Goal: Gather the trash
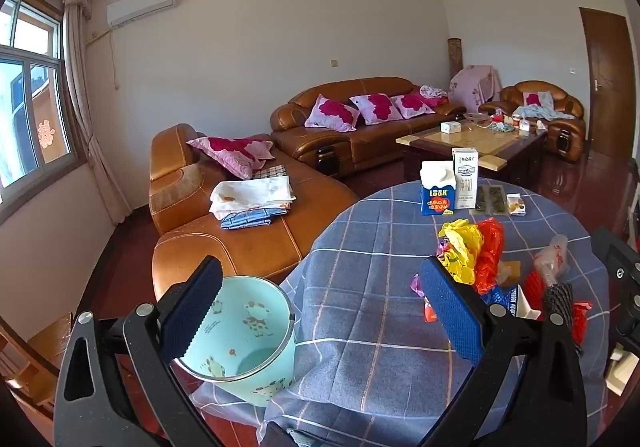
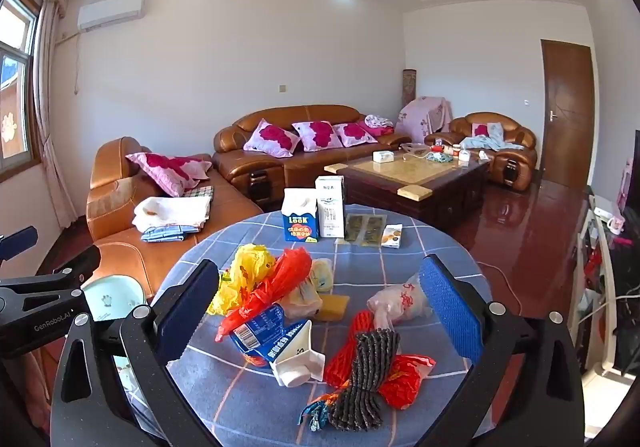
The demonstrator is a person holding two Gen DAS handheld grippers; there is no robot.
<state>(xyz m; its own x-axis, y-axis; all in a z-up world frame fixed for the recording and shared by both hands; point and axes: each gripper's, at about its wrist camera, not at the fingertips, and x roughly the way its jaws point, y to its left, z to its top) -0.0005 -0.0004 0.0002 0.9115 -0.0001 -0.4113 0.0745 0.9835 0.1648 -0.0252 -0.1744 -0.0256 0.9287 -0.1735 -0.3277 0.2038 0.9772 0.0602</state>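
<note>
A pile of trash lies on the round table with the blue checked cloth [image 2: 360,271]: yellow bag [image 2: 248,271], red bag [image 2: 276,287], crushed blue carton [image 2: 272,339], red net [image 2: 352,347], dark striped wrapper [image 2: 364,379], clear bag [image 2: 400,301]. My right gripper [image 2: 320,311] is open above the pile, holding nothing. My left gripper [image 1: 320,311] is open and empty over the table's left edge. A mint green bin [image 1: 244,331] stands beside the table, under the left finger. The yellow bag [image 1: 460,247] and red bag [image 1: 490,255] also show in the left wrist view.
Two upright cartons [image 2: 316,213] and flat packets [image 2: 366,229] stand at the table's far side. Brown leather sofas [image 2: 280,151] with pillows and folded clothes, a coffee table [image 2: 408,175] and a door [image 2: 566,111] lie beyond. A wooden chair [image 1: 36,359] is at the lower left.
</note>
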